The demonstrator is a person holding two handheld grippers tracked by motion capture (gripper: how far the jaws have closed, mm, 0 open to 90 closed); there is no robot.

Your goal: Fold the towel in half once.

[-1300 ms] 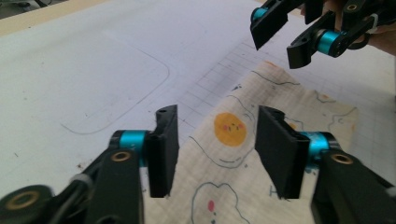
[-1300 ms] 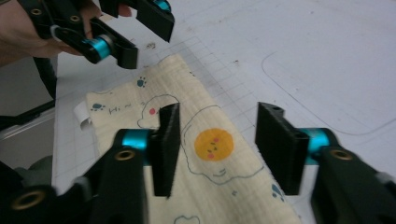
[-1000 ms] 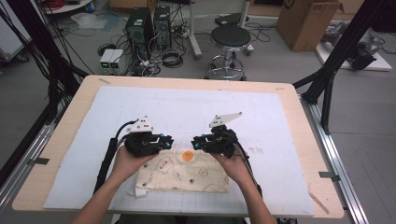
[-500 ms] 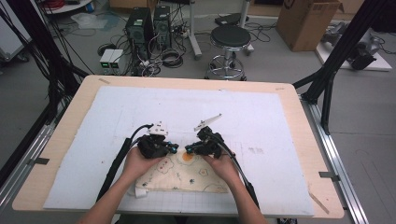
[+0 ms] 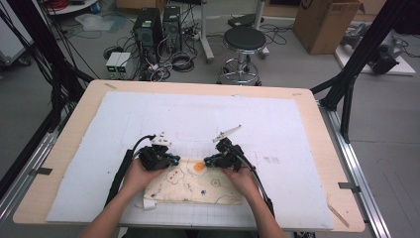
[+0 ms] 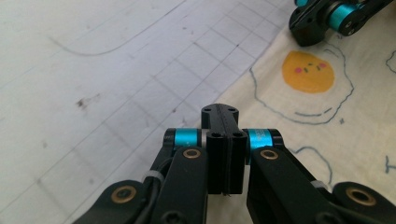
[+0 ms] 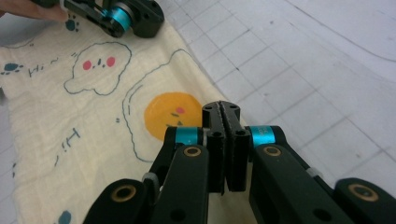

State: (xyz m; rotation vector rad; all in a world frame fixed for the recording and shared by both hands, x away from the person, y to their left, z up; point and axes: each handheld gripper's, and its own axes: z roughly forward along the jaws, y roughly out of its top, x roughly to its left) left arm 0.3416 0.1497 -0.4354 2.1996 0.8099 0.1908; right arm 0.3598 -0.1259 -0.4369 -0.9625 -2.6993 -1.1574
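A cloth (image 5: 190,184) was laid flat on the mat (image 5: 277,124), near the front edge of the table (image 5: 317,106). The left gripper (image 5: 171,159) was placed at the far left corner of the cloth and the right gripper (image 5: 210,161) at its far edge, right of the left one. A stool (image 5: 243,42) was seen behind the table.

Bright, even overhead light, faint shadows, no glare; the high view looks soft and slightly blurred.
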